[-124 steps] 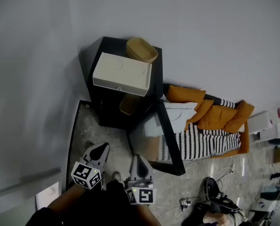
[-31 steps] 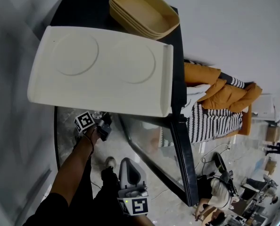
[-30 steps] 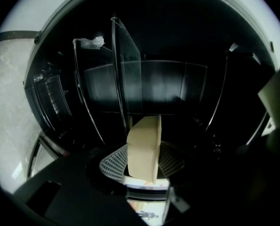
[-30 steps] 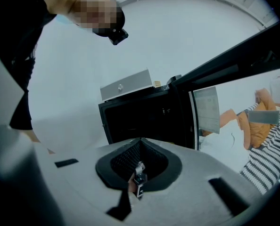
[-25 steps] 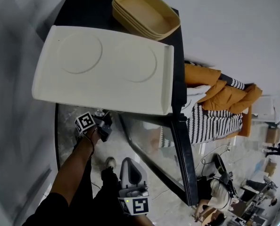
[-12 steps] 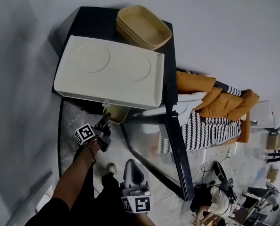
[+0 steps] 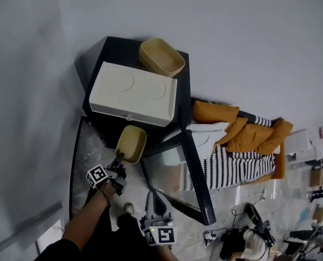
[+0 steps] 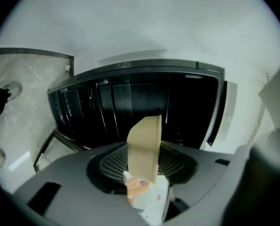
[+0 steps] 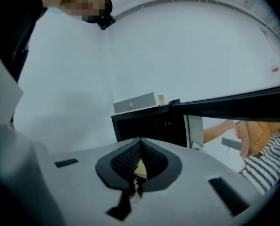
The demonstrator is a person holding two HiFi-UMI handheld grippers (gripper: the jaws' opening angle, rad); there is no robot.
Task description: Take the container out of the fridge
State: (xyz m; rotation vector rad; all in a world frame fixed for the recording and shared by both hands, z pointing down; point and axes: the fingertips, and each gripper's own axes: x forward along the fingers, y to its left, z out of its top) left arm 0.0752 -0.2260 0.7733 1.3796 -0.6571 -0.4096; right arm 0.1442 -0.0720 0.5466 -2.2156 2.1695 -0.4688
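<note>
A shallow tan container (image 7: 131, 143) hangs just outside the front of the black fridge (image 7: 108, 125), near its open side. My left gripper (image 7: 118, 160) is shut on the container's near rim. In the left gripper view the container (image 8: 144, 145) stands on edge between the jaws, with the dark fridge interior (image 8: 130, 102) behind it. My right gripper (image 7: 152, 196) hangs lower, close to the person's body, shut with nothing held. In the right gripper view the closed gripper (image 9: 135, 166) points toward the fridge (image 9: 149, 124).
The fridge's glass door (image 7: 175, 165) swings open to the right of the container. On top of the fridge lie a cream tray-like box (image 7: 133, 93) and a stack of tan containers (image 7: 161, 57). Orange cushions and a striped blanket (image 7: 237, 145) lie further right.
The head camera has pulled back and away from the fridge. My left gripper has drawn the tan container out from under the fridge top into plain view. The right gripper has stayed low.
</note>
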